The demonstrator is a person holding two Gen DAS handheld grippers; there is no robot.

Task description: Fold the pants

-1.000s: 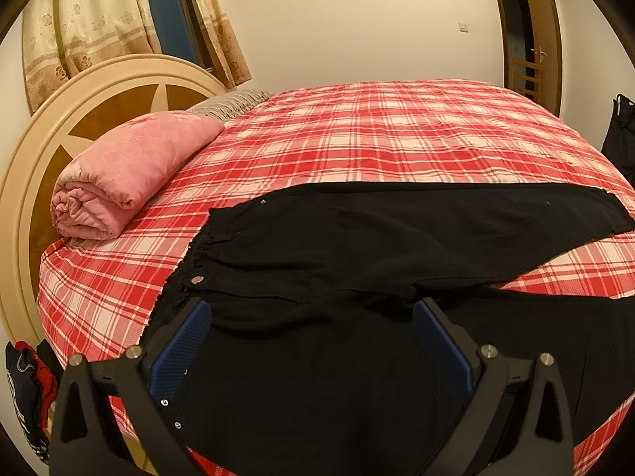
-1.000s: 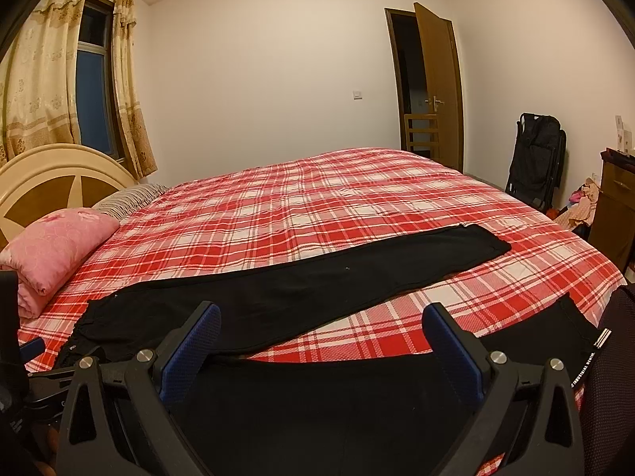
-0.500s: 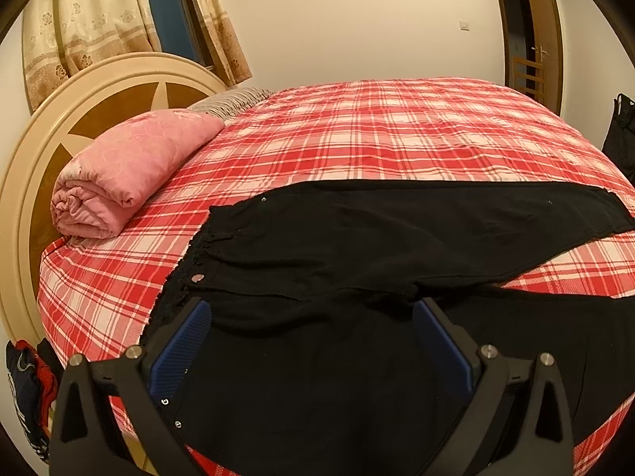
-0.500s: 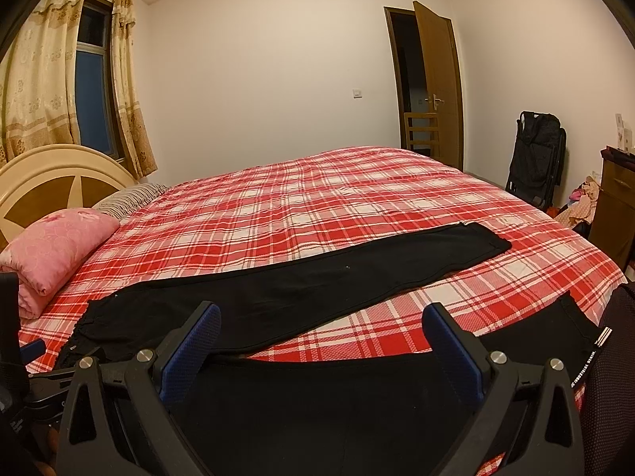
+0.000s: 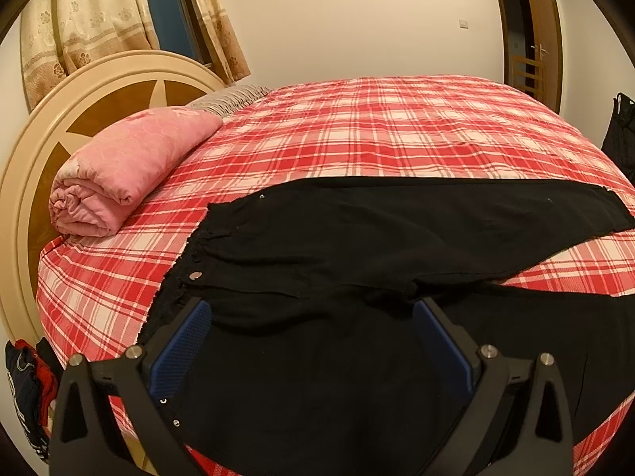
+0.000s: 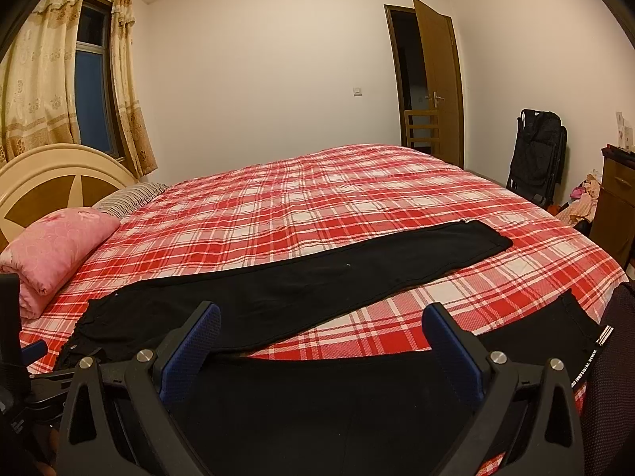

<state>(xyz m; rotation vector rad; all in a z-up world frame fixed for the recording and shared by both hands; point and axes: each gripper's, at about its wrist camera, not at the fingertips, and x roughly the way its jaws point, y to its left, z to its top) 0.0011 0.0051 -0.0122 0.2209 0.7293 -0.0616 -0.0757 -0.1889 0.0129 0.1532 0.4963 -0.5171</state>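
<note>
Black pants (image 5: 357, 238) lie spread flat on the red plaid bed (image 5: 377, 127), waistband at the left near the headboard, legs splayed apart toward the right. My left gripper (image 5: 313, 321) hovers open over the waist and hip area, nothing between its blue pads. In the right wrist view the far leg (image 6: 301, 281) runs diagonally to its cuff at the right, and the near leg (image 6: 357, 396) lies along the front edge. My right gripper (image 6: 321, 329) stands open above that near leg, holding nothing.
A rolled pink quilt (image 5: 123, 174) and a striped pillow (image 6: 127, 198) sit by the round headboard (image 5: 35, 150). A black folded stroller (image 6: 535, 154), a wooden cabinet (image 6: 611, 206) and an open door (image 6: 436, 83) stand beyond the bed's right side. Clothes lie on the floor (image 5: 24, 373).
</note>
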